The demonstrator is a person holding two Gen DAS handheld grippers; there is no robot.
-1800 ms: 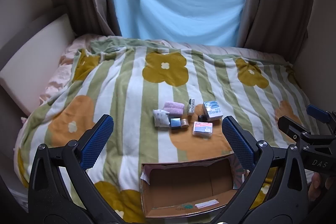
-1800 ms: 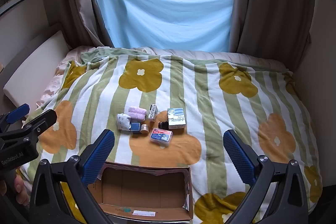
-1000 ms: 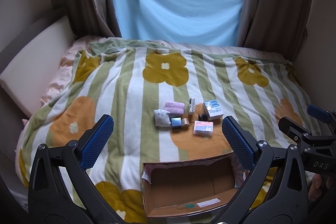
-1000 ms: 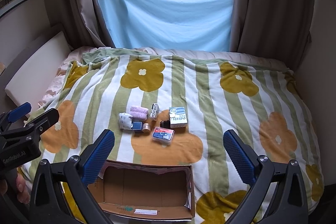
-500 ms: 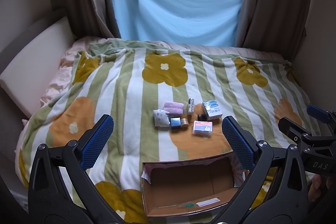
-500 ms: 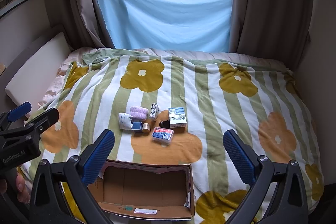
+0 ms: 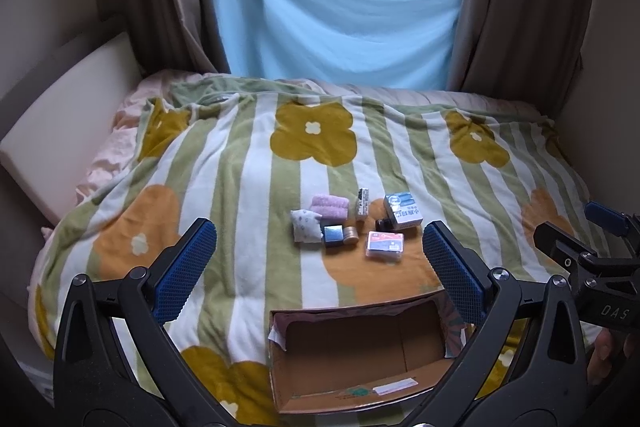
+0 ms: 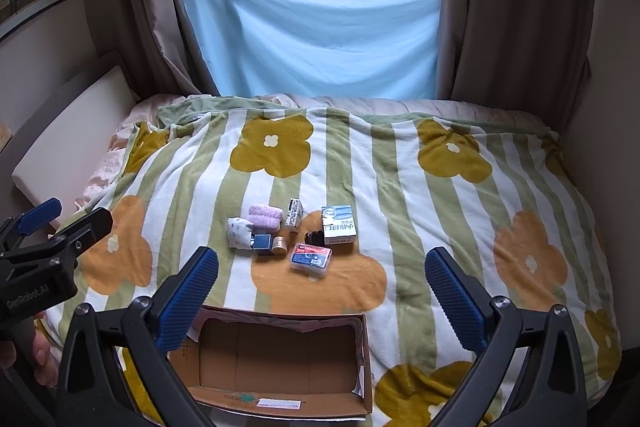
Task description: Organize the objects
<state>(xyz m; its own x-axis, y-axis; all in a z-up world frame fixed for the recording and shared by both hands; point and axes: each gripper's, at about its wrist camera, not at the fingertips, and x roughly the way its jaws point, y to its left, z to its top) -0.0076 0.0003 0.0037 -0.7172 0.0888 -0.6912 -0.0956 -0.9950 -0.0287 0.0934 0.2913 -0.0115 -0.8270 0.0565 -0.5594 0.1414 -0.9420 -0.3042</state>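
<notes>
Several small items lie clustered mid-bed on the flowered blanket: a pink rolled cloth (image 7: 330, 206), a white spotted pouch (image 7: 305, 224), a small blue box (image 7: 333, 235), a gold tin (image 7: 351, 234), a white-blue carton (image 7: 403, 211), a slim box (image 7: 363, 203), a dark jar (image 7: 382, 225) and a flat red-blue case (image 7: 385, 245). An open, empty cardboard box (image 7: 360, 391) sits at the near edge. My left gripper (image 7: 318, 267) is open and empty above the box. My right gripper (image 8: 322, 287) is open and empty, with the cluster (image 8: 296, 233) and box (image 8: 280, 399) ahead.
The bed's blanket (image 8: 420, 195) reaches walls left and right. A white headboard pad (image 7: 60, 131) lines the left side. Brown curtains and a light blue sheet (image 8: 316, 31) hang over the window behind. Each gripper shows at the other view's edge.
Both views shift only slightly; the grippers stay open and the items and box have not moved.
</notes>
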